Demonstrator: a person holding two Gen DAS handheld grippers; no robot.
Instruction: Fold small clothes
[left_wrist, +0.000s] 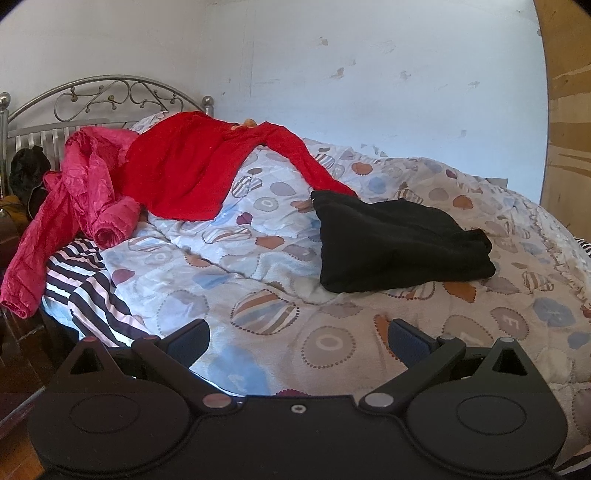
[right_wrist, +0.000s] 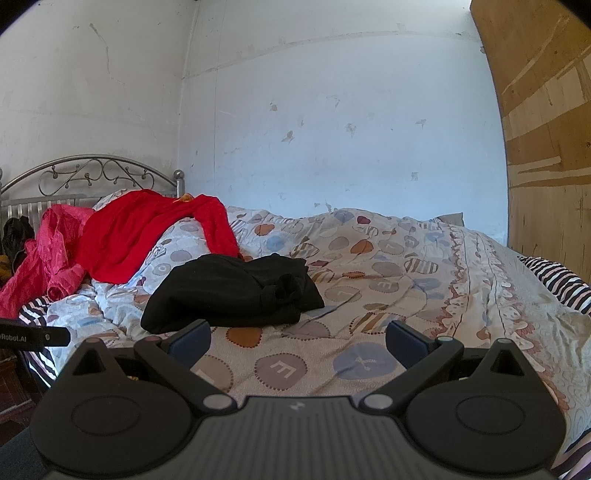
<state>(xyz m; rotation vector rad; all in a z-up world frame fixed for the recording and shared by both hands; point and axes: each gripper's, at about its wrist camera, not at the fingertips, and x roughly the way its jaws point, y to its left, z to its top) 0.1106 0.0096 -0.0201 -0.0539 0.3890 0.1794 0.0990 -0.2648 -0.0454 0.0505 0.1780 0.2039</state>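
A black garment (left_wrist: 399, 243) lies folded in a low heap on the patterned quilt (left_wrist: 258, 295); it also shows in the right wrist view (right_wrist: 236, 291). My left gripper (left_wrist: 297, 341) is open and empty, held above the quilt in front of the black garment. My right gripper (right_wrist: 297, 341) is open and empty, just in front of and to the right of the black garment. A red garment (left_wrist: 192, 166) is spread near the headboard, with a crumpled pink jacket (left_wrist: 74, 199) beside it, hanging over the bed's left edge.
A metal headboard (left_wrist: 92, 99) stands at the back left with a dark item (left_wrist: 27, 173) hung on it. A striped sheet (left_wrist: 88, 291) shows under the quilt. A white wall (right_wrist: 332, 129) runs behind the bed, wooden panelling (right_wrist: 546, 129) on the right.
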